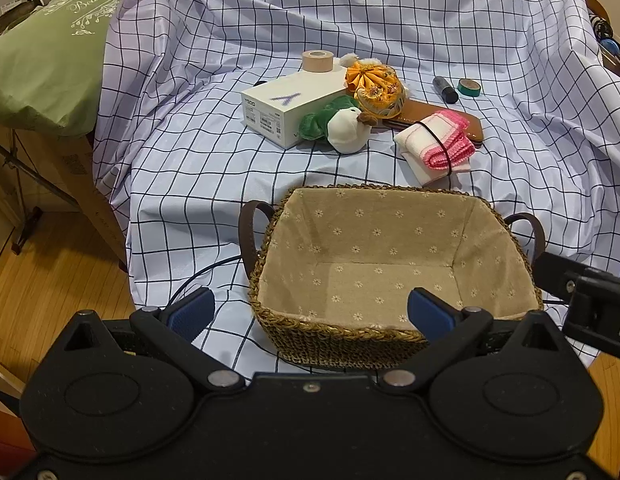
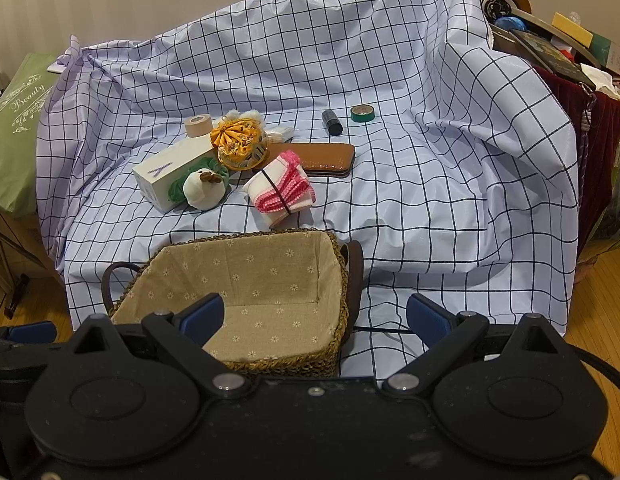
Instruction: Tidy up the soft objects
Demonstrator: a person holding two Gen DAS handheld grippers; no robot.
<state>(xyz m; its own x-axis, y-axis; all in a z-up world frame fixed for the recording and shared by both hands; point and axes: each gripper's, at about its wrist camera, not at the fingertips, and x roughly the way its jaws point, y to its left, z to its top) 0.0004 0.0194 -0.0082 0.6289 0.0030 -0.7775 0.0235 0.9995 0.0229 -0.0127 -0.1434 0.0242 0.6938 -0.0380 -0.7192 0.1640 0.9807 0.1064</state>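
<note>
A woven basket with a flowered beige lining stands empty at the near edge of the checked cloth. Beyond it lie a white and green plush toy, an orange fabric pouch and a folded pink and white cloth bound by a black band. My left gripper hovers open over the basket's near rim. My right gripper hangs open, level with the basket's right edge. Both hold nothing.
A white box, a tan tape roll, a brown case, a black cylinder and a green tape ring share the cloth. A green bag sits left; wooden floor lies below.
</note>
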